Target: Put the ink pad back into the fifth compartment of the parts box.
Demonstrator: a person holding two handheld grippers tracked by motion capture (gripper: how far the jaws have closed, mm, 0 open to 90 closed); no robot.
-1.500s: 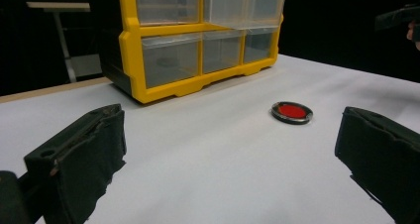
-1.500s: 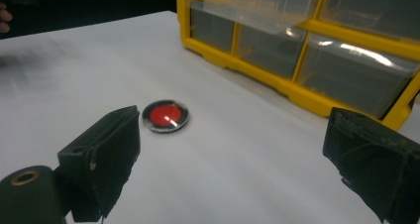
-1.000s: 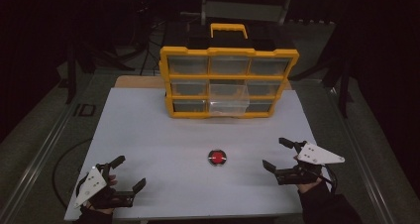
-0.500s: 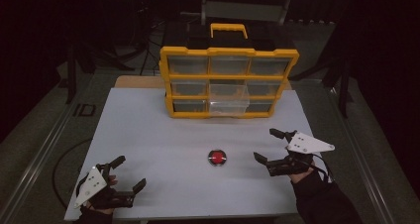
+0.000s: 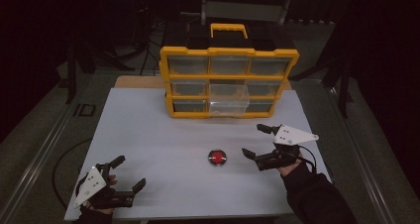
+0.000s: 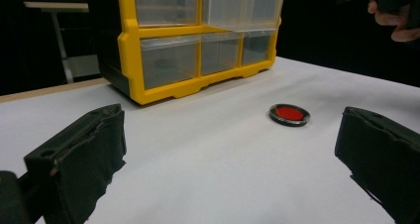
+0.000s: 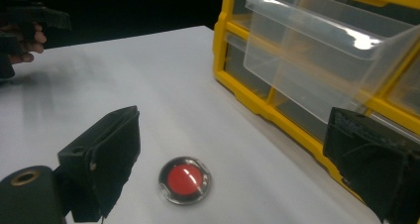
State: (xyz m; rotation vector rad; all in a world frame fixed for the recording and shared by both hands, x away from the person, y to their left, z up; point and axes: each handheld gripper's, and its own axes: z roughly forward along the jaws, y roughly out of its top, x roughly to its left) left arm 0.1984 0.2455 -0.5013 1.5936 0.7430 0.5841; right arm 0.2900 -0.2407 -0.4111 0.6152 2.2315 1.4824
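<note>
High view: red disc (image 5: 217, 157) lies on open desk (image 5: 148, 135) before the yellow organizer (image 5: 229, 80); right gripper (image 5: 257, 142), jaws wide, just beside it; left gripper (image 5: 130, 173) open near the desk's front edge.

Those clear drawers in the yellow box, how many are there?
9, in three rows of three in the yellow organizer. The middle drawer of the middle row is pulled out toward the table; the other eight sit pushed in.
</note>
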